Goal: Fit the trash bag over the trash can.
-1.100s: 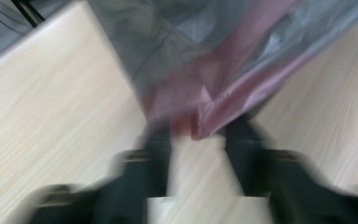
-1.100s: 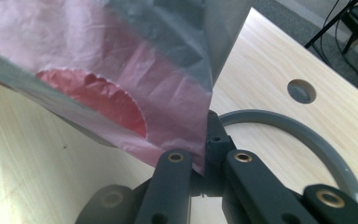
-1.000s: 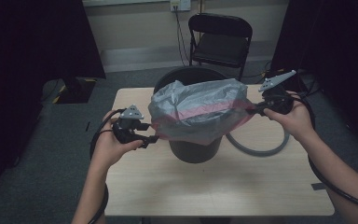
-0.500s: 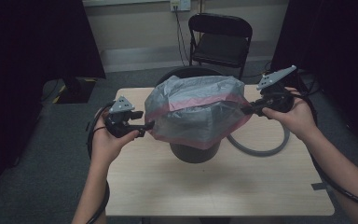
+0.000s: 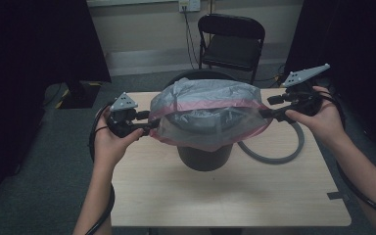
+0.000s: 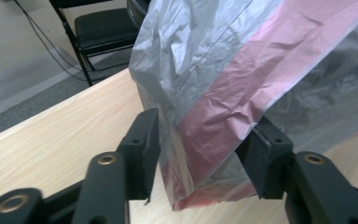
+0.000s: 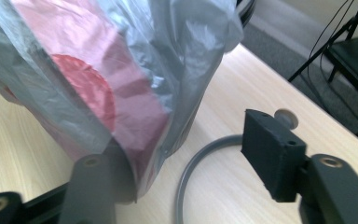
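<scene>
A grey see-through plastic bag (image 5: 210,112) with a pink band is spread over a dark round bin (image 5: 204,156) at the middle of the table. My left gripper (image 5: 152,126) is at the bag's left edge. In the left gripper view the bag's folded edge (image 6: 242,70) hangs loose between the jaws of that gripper (image 6: 200,154), which have just been closing and stand apart. My right gripper (image 5: 264,112) is at the bag's right edge. Its jaws (image 7: 182,163) have just been opening: the bag (image 7: 98,70) drapes over the left one and the right one stands free.
A grey ring of hose (image 5: 279,157) lies on the wooden table (image 5: 225,196) right of the bin, and the hose ring (image 7: 186,177) shows under the right gripper. A black folding chair (image 5: 232,41) stands behind the table. Dark curtains hang at both sides.
Both hands have risen a little and the bag now spreads wider and higher over the bin. The right gripper's jaws have come apart. The left gripper has moved in to the bag's edge.
</scene>
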Action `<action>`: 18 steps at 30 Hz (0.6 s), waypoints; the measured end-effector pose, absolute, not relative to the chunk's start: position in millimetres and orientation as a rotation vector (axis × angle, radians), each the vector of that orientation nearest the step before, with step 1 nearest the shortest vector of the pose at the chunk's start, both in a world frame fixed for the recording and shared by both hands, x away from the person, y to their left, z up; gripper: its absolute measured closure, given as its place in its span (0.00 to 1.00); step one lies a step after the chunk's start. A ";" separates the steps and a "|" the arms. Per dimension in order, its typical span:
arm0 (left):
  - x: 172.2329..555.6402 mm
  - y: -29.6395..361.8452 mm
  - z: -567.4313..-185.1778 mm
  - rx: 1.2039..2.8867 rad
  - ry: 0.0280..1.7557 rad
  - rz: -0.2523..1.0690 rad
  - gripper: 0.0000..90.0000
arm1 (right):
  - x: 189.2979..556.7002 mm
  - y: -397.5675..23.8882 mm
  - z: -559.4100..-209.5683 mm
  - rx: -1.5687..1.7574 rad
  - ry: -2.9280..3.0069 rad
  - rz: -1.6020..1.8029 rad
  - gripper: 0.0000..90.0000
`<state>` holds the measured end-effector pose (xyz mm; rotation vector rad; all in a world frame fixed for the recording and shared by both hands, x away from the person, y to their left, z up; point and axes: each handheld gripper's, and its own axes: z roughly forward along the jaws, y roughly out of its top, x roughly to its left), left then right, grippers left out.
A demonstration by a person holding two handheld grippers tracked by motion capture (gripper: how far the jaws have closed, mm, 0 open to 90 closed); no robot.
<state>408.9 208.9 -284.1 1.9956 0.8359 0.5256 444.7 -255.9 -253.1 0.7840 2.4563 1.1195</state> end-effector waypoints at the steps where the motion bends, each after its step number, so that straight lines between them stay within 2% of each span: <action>1: 410.0 207.6 -282.9 2.007 0.835 0.527 0.60 | 444.5 -256.7 -251.8 0.789 2.455 1.134 0.47; 2: 411.3 206.0 -281.8 2.018 0.838 0.516 0.65 | 444.4 -257.3 -250.6 0.791 2.454 1.146 0.45; 4: 414.7 203.7 -279.9 2.027 0.843 0.491 0.68 | 443.7 -258.5 -247.6 0.794 2.440 1.154 0.42; 5: 416.2 202.8 -278.7 2.040 0.854 0.482 0.74 | 443.3 -259.4 -245.8 0.793 2.427 1.151 0.45; 14: 436.2 199.6 -272.0 2.051 0.923 0.462 0.99 | 457.2 -255.1 -245.1 0.820 2.416 1.219 0.92; 18: 447.2 203.7 -265.4 2.004 0.993 0.461 1.00 | 470.6 -246.7 -245.9 0.854 2.402 1.195 1.00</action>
